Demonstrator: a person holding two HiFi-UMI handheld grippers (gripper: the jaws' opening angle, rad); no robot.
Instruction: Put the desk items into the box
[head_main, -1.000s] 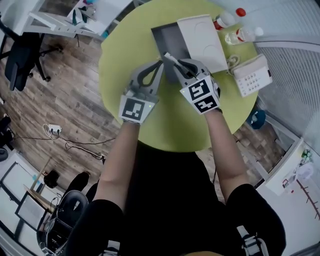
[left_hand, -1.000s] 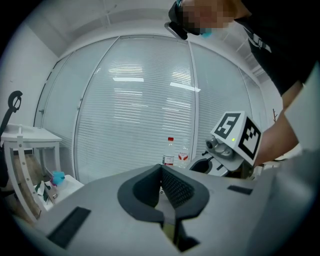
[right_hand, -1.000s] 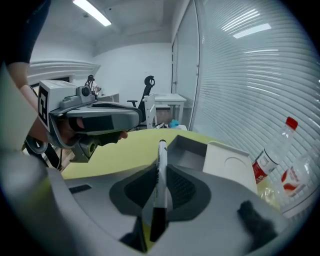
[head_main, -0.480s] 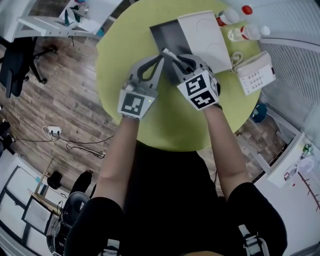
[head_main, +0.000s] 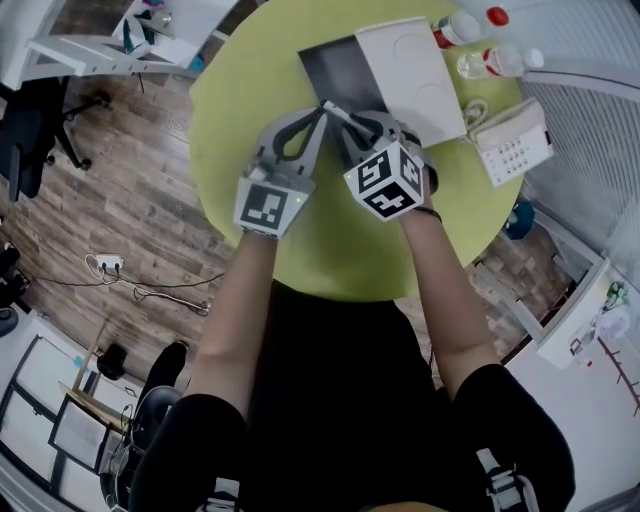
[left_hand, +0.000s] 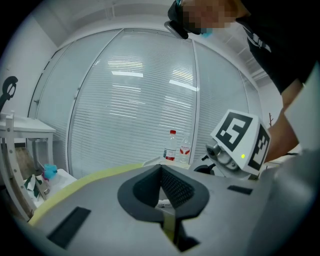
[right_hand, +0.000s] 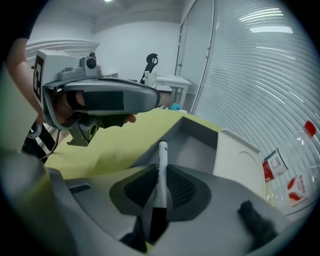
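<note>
A grey open box (head_main: 335, 68) stands at the far side of the round green table (head_main: 240, 120), with its white lid (head_main: 412, 75) lying against its right side. My right gripper (head_main: 352, 125) is shut on a white marker with a black cap (head_main: 335, 112). In the right gripper view the marker (right_hand: 161, 167) points at the box (right_hand: 195, 145), just short of its near edge. My left gripper (head_main: 318, 117) sits close beside it on the left, jaws shut with nothing between them (left_hand: 161, 167).
Two clear bottles with red caps (head_main: 480, 45) stand at the table's far right. A white desk telephone (head_main: 510, 145) with a coiled cord (head_main: 470, 115) lies right of the lid. Wooden floor, chairs and a white desk surround the table.
My right gripper has shifted slightly left and turned a little, with the marker in it. The left gripper has barely moved.
</note>
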